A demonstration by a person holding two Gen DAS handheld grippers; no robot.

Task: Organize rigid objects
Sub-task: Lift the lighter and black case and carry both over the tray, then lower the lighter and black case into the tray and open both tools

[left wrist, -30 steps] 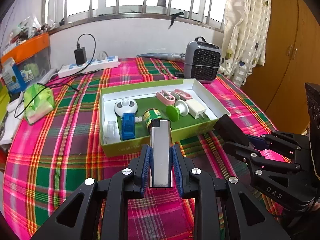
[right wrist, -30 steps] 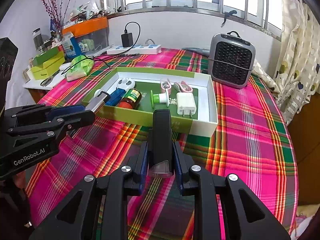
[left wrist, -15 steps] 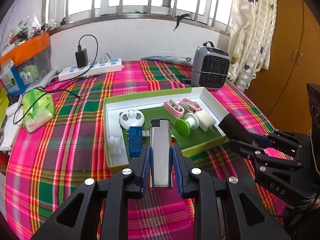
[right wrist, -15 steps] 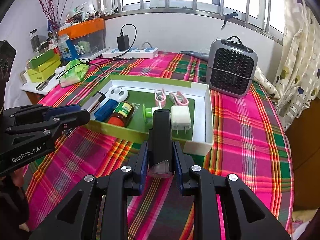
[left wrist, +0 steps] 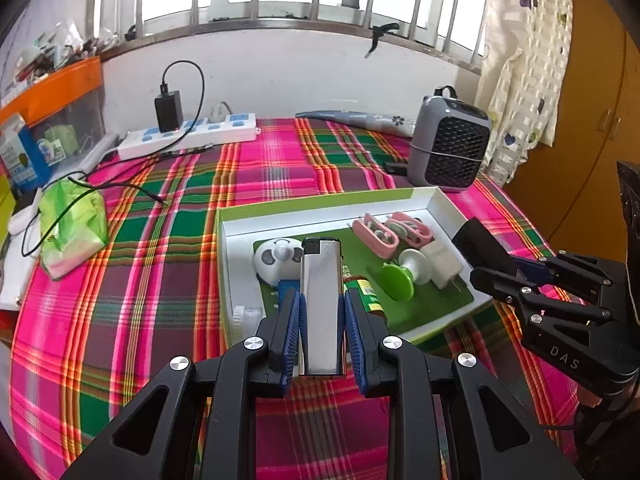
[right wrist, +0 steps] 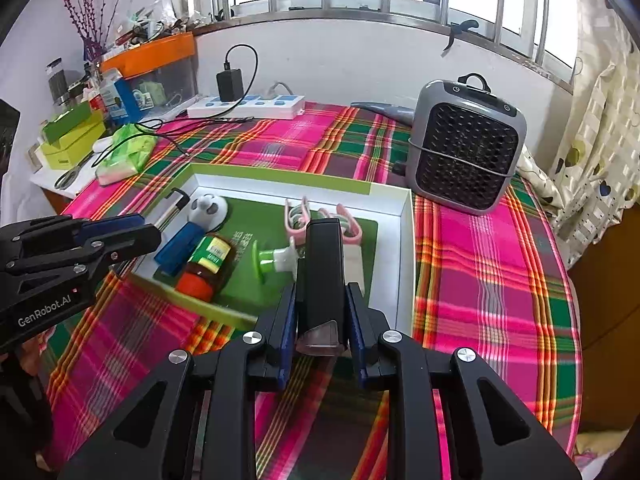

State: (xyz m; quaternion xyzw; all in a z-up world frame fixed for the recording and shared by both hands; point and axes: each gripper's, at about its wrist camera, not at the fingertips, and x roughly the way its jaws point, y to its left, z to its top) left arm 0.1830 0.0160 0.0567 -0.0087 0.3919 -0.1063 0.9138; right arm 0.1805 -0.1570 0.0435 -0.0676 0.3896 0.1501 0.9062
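I am holding the left tongs (left wrist: pixel 322 312) pinched on a silver lighter (left wrist: pixel 321 304) and the right tongs (right wrist: pixel 321 312) pinched on a black bar (right wrist: pixel 322 268) — both hanging over the near edge of the box (right wrist: pixel 404 248). Several small things are already lying inside it. By my reckoning these two are still waiting to go in — the surrounding surface (left wrist: pixel 160 280) is showing no other loose pieces.

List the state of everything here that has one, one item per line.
Left claw: shut on the silver lighter, held over the box's near edge.
Right claw: shut on a black bar.
Box: open, no lid on it.
Brown bottle: lying on its side, capped.
Black charger: plugged into the power strip.
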